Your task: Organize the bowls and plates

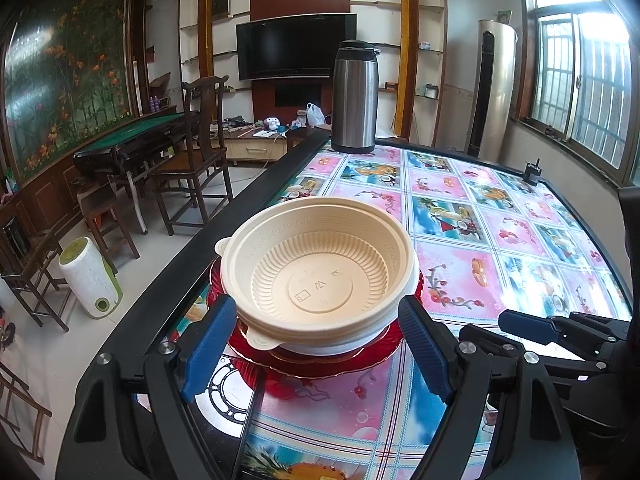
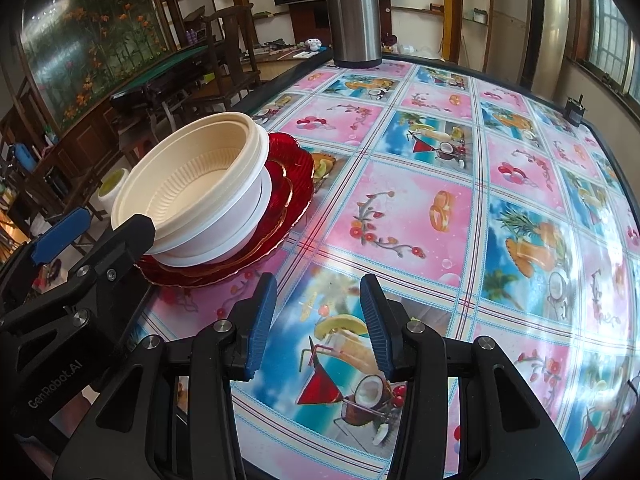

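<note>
A cream plastic bowl (image 1: 316, 276) sits nested in a white bowl (image 1: 320, 346), and both rest on stacked red glass plates (image 1: 256, 368) near the table's left edge. My left gripper (image 1: 316, 344) is open, its blue fingers on either side of the stack's near rim, not touching the bowl. In the right wrist view the cream bowl (image 2: 192, 176), the white bowl (image 2: 224, 232) and the red plates (image 2: 288, 184) lie at the left. My right gripper (image 2: 318, 324) is open and empty over the tablecloth, right of the stack.
The table (image 2: 420, 208) has a colourful patterned cloth under glass. A steel thermos (image 1: 354, 98) stands at the far edge, and a small black object (image 1: 532, 174) at the far right edge. Chairs (image 1: 200, 152) and a white bin (image 1: 90, 278) stand on the floor to the left.
</note>
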Tool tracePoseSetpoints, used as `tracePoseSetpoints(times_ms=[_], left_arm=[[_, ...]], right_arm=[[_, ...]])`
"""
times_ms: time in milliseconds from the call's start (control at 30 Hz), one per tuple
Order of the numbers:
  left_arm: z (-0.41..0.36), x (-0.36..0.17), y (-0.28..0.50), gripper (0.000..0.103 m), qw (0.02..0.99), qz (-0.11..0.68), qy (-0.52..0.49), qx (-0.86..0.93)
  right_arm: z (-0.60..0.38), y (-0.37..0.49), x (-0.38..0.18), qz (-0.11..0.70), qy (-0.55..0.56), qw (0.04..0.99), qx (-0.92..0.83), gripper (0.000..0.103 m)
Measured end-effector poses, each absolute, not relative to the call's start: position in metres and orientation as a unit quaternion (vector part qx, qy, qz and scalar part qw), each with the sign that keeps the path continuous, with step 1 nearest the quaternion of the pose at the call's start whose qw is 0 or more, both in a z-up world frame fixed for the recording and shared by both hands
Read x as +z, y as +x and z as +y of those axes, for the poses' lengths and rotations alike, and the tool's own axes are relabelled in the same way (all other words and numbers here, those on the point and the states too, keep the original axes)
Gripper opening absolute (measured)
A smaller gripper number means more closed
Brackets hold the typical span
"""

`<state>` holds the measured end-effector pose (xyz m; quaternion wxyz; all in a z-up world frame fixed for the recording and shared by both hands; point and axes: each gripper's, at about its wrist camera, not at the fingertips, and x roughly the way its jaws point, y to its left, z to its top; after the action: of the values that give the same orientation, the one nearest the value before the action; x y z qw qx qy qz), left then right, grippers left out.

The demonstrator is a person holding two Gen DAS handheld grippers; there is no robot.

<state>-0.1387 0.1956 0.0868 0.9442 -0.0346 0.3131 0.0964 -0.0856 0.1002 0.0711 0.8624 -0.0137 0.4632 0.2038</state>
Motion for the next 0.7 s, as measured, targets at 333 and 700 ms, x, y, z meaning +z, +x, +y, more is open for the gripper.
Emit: tracePoseSetpoints(times_ms=[333,700], left_arm=[[0.1951,0.0869,-0.1393,0.083,0.944,0.313,-0.034,0.097],[0.1938,0.0871,-0.1391,0.083,0.944,0.314,-0.035,0.094]], right_arm=[[0.1000,-0.0864,0.0712,0.463,-0.011,0.862,0.205,0.044],[0.1017,-0.0871,0.0703,0.465,-0.013,0.861,0.205,0.044]])
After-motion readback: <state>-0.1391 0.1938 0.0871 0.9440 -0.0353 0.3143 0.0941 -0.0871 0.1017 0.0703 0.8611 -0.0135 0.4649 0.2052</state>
